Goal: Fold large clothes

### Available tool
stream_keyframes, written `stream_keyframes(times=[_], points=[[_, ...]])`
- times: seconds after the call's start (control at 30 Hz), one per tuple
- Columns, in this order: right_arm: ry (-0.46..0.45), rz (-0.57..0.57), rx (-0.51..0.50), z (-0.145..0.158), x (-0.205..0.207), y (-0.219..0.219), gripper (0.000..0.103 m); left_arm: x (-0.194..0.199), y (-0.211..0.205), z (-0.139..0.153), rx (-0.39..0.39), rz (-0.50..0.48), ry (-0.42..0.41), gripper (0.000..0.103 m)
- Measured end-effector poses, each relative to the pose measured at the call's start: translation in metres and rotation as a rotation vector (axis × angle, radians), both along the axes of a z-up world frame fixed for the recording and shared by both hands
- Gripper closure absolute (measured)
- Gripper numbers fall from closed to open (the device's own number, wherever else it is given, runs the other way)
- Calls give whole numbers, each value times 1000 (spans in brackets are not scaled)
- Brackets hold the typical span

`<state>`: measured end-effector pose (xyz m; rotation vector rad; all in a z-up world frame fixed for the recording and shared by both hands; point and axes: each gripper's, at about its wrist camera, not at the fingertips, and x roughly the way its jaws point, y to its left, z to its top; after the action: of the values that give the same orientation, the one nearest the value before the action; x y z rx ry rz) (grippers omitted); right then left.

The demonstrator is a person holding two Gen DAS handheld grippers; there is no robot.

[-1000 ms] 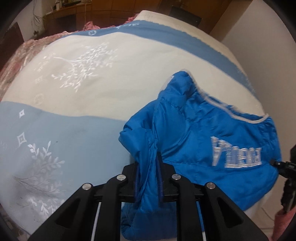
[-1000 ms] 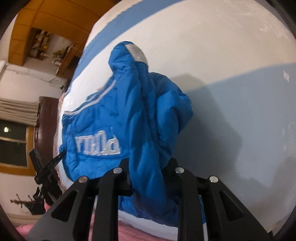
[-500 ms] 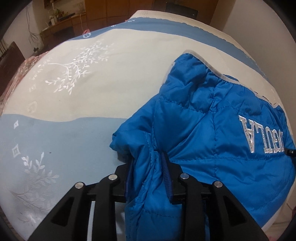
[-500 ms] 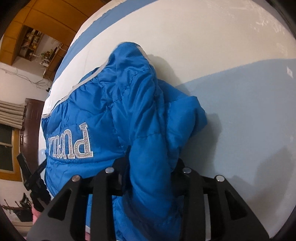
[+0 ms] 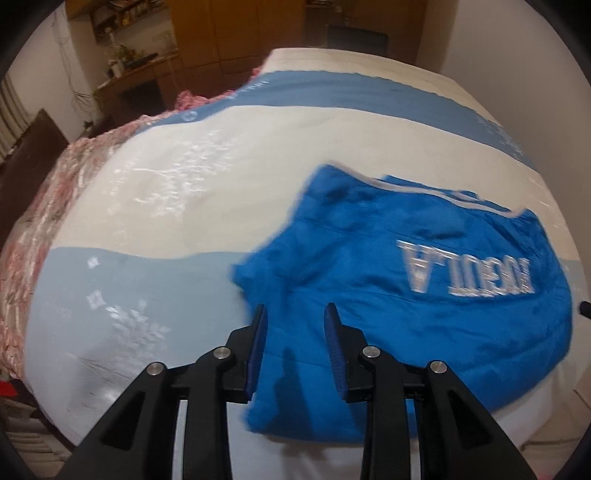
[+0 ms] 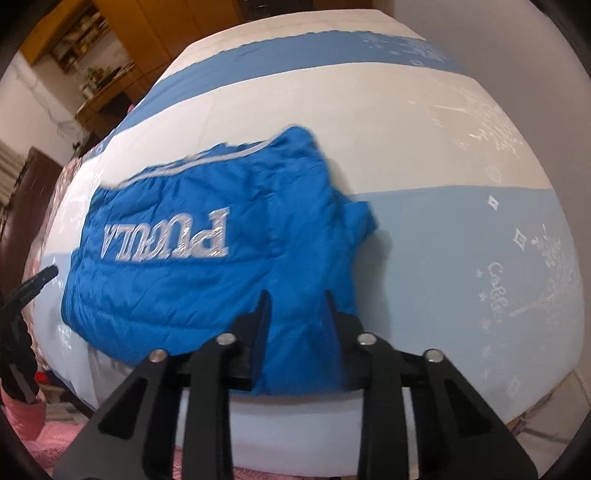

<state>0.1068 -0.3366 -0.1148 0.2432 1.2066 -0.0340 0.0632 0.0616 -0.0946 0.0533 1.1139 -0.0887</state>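
Observation:
A bright blue quilted jacket point(image 5: 406, 295) with silver lettering lies folded on the bed, at the right of the left wrist view and the left-centre of the right wrist view point(image 6: 207, 266). My left gripper point(image 5: 295, 314) is open and empty, just above the jacket's near left edge. My right gripper point(image 6: 297, 299) is open and empty, above the jacket's near right edge. The tip of the left gripper point(image 6: 37, 280) shows at the left edge of the right wrist view.
The bed cover point(image 5: 166, 184) has white and light blue bands with silver leaf prints. A pink patterned blanket point(image 5: 33, 221) lies along the bed's left side. Wooden cabinets point(image 5: 229, 33) and a desk stand beyond the bed. A wall point(image 6: 517, 44) runs along the right.
Both grippers have opened and let go of the jacket, then drawn back. The jacket now lies flat on the bed instead of hanging from the jaws.

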Motion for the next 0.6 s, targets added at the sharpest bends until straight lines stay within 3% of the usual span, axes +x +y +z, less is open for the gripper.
stream_keyframes(times=[0.23,0.6], points=[[53,26,-14,-26,-2,17,84,-8,-29,-27,-22,-27,54,71],[108,-6,-23,-60,1,16,87,-7,-33,-53,1,-13,86,70]])
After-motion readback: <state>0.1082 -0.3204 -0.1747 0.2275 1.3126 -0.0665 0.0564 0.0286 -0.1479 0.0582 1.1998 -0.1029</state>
